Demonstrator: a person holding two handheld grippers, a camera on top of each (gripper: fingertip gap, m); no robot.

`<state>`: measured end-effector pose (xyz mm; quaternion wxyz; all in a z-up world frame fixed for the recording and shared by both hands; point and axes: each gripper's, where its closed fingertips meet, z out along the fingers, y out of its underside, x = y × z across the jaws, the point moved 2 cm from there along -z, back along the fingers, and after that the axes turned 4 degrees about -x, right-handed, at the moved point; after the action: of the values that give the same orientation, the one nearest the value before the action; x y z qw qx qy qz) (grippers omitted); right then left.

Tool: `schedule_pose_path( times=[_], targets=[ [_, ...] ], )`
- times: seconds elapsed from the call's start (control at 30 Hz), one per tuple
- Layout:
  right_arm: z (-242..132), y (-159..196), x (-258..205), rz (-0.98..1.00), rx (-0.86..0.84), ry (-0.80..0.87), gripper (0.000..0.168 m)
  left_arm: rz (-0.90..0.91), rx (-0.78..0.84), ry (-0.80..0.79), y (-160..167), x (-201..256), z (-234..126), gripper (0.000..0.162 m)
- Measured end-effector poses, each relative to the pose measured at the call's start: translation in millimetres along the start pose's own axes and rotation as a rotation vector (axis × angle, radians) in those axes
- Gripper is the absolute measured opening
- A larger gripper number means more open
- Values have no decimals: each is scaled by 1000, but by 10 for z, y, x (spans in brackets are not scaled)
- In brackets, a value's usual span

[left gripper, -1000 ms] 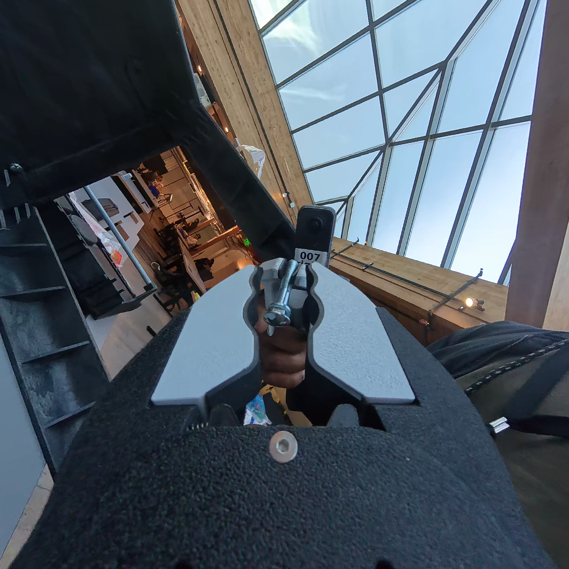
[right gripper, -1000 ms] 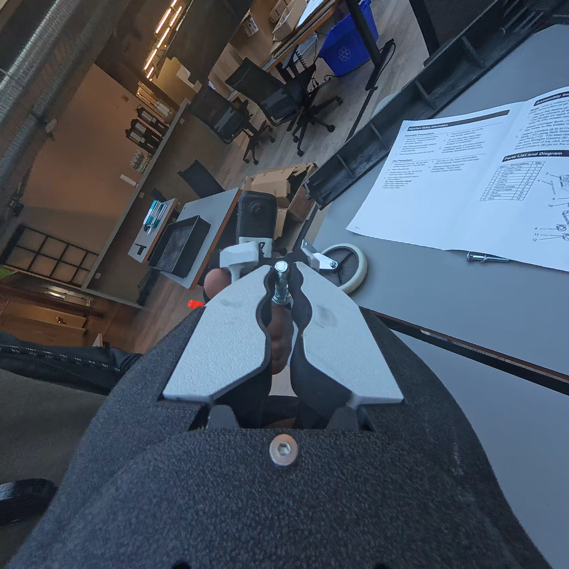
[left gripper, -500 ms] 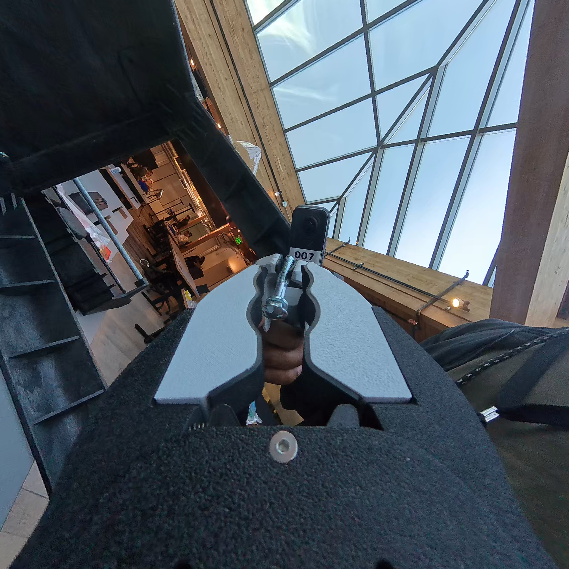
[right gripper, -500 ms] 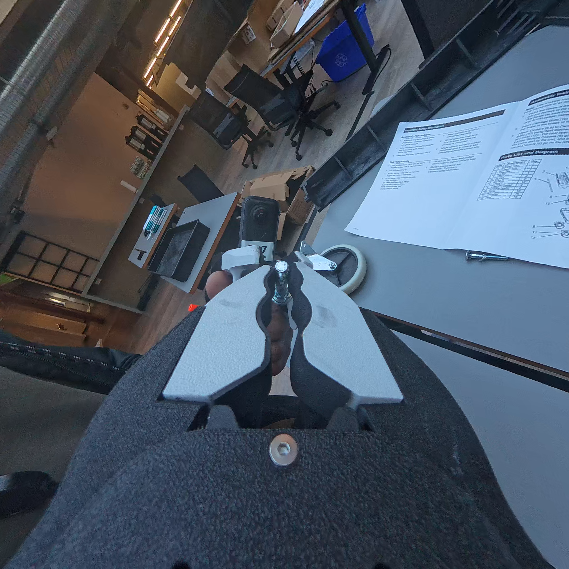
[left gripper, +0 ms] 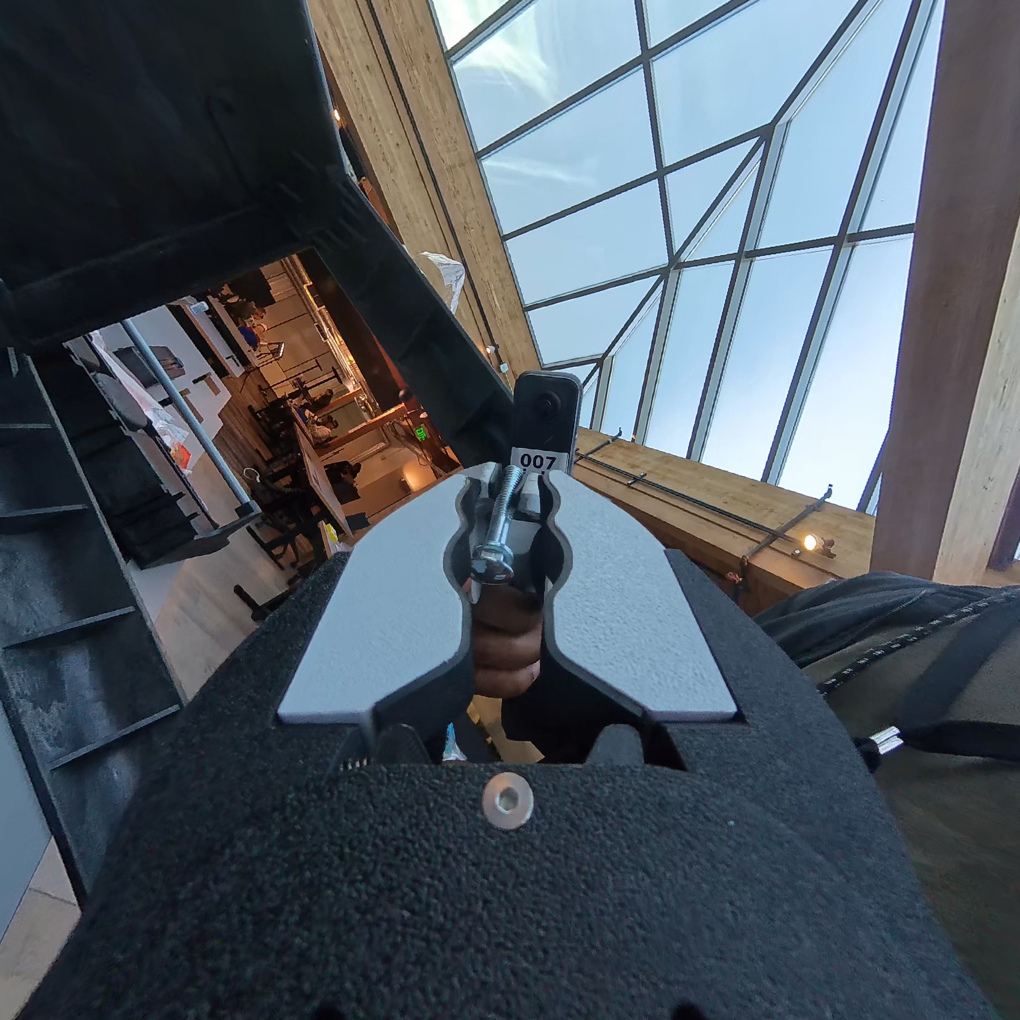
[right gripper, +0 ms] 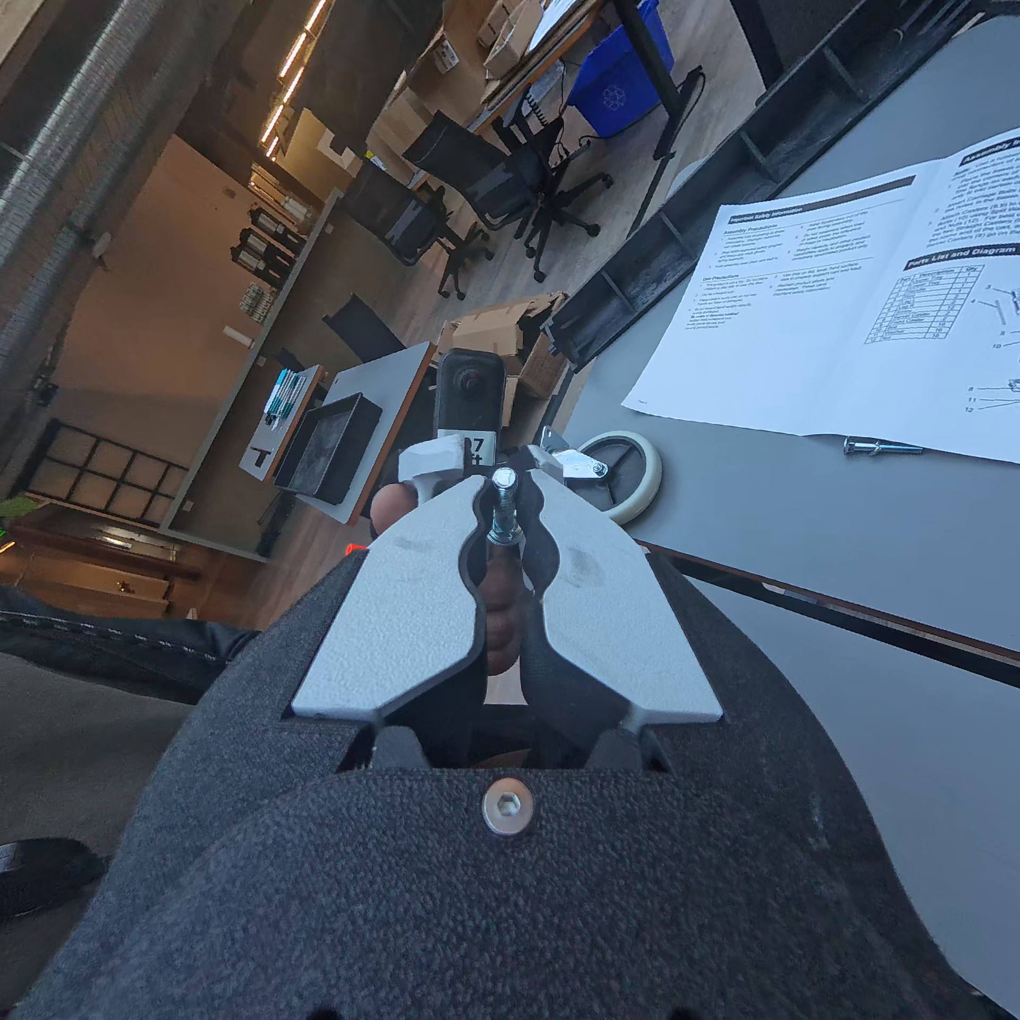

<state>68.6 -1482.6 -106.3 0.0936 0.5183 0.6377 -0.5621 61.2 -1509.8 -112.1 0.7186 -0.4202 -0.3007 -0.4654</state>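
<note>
While the left gripper (left gripper: 505, 516) is pinching a bolt (left gripper: 495, 530) by its shank between its jaws, the right gripper (right gripper: 505, 510) is closing on the threaded end (a nut (right gripper: 501, 534) sits there), both meeting tip to tip.

Tight up front: the two grippers meet tip to tip around one bolt (right gripper: 503, 510), no gap between them. To the right, open grey tabletop (right gripper: 828, 552), but a caster wheel (right gripper: 626, 474), a loose bolt (right gripper: 880, 446) and a manual (right gripper: 828, 342) sit there. Black ribbed frame (right gripper: 690, 254) walls the far edge.
</note>
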Motion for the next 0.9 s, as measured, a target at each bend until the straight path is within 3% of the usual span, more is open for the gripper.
schedule_pose_path(
  times=[0.9],
  targets=[
    [-141,169,0,10,12,-2,11,-32,-12,-4,188,-59,87,19]
  ],
)
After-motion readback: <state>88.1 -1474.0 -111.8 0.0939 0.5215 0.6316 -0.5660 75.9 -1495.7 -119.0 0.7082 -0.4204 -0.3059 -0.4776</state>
